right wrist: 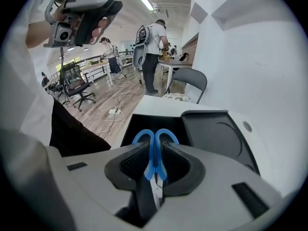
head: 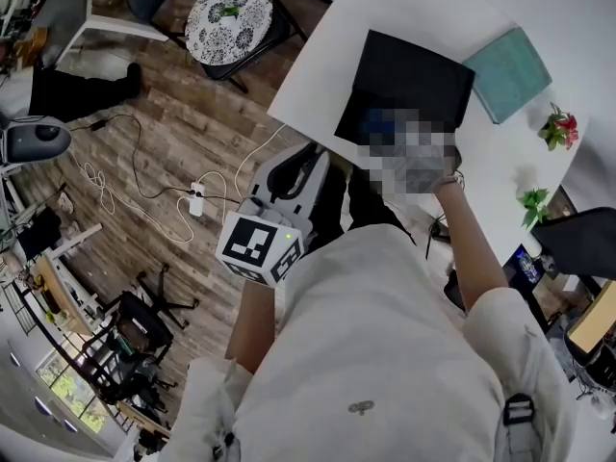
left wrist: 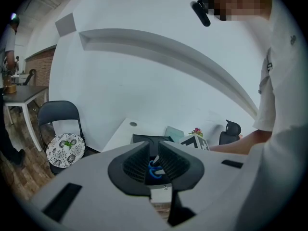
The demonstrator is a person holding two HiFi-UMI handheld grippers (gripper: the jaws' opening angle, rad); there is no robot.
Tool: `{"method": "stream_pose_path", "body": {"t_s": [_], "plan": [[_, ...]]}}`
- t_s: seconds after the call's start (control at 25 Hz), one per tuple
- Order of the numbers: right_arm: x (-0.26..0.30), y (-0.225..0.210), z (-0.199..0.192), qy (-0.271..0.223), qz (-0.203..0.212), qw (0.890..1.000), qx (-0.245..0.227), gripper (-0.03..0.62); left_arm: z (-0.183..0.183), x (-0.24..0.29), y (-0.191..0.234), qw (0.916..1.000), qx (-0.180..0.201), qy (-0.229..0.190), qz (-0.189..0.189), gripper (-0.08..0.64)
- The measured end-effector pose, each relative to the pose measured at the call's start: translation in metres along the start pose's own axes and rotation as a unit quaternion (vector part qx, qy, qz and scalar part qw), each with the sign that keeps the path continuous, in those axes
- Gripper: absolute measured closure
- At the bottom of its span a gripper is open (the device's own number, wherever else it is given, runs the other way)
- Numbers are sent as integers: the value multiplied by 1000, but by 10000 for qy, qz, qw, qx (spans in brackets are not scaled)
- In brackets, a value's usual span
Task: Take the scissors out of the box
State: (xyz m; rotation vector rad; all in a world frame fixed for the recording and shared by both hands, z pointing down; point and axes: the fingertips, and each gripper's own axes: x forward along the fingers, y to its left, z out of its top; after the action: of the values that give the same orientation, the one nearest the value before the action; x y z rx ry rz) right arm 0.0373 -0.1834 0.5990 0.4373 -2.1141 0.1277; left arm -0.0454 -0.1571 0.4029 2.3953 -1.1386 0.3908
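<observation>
**Item 1. Chair** (head: 231,19). Dark frame with a round patterned cushion. It stands on the wooden floor off the tabletop's far-left edge. White cables and a power strip (head: 196,200) lie on the floor nearby.

**Item 2. Left gripper** (left wrist: 154,143). Held in the air off the tabletop's left corner, over the floor, and aimed toward the box. Its marker cube (head: 262,246) faces the head view. The jaws stand slightly apart with nothing between them, and the box shows through the gap far beyond.

**Item 3. Tabletop** (head: 327,56). White.

**Item 4. Box** (head: 404,70). Black and open, set near the tabletop's front edge, close to its left corner. In the right gripper view the lid (right wrist: 214,134) lies folded back to the right of the open compartment.

**Item 5. Scissors** (right wrist: 154,153). Blue handles. They are clamped between the right gripper's jaws. The two handle loops stick out past the jaw tips, in front of the box's open compartment, and the metal blades run back toward the camera.

**Item 6. Right gripper** (right wrist: 155,144). Jaws closed on the scissors' handles. It is over the box. In the head view it is covered by a mosaic patch.

**Item 7. Teal notebook** (head: 507,73). Lies flat, just beside the lid's right side.

**Item 8. Two small plants.** One is red-flowered (head: 558,128) and one green (head: 532,203). Both stand near the tabletop's right edge.
</observation>
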Motion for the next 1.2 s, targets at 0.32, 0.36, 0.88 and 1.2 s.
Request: {"method": "stream_pose_path", "body": {"t_s": [0.32, 0.36, 0.88, 1.2], "plan": [[-22, -7, 5, -334, -196, 9989, 282, 499, 8, 9, -14, 9997, 193, -21, -154, 491], [-26, -8, 8, -404, -224, 9983, 349, 499, 10, 10, -15, 9996, 219, -26, -175, 491], [-75, -26, 18, -1378, -640, 9743, 1665, 501, 21, 26, -36, 9955, 534, 39, -784, 491], [-114, -23, 31, -1944, -1133, 9437, 2427, 499, 28, 24, -42, 9873, 779, 26, -1388, 491]]}}
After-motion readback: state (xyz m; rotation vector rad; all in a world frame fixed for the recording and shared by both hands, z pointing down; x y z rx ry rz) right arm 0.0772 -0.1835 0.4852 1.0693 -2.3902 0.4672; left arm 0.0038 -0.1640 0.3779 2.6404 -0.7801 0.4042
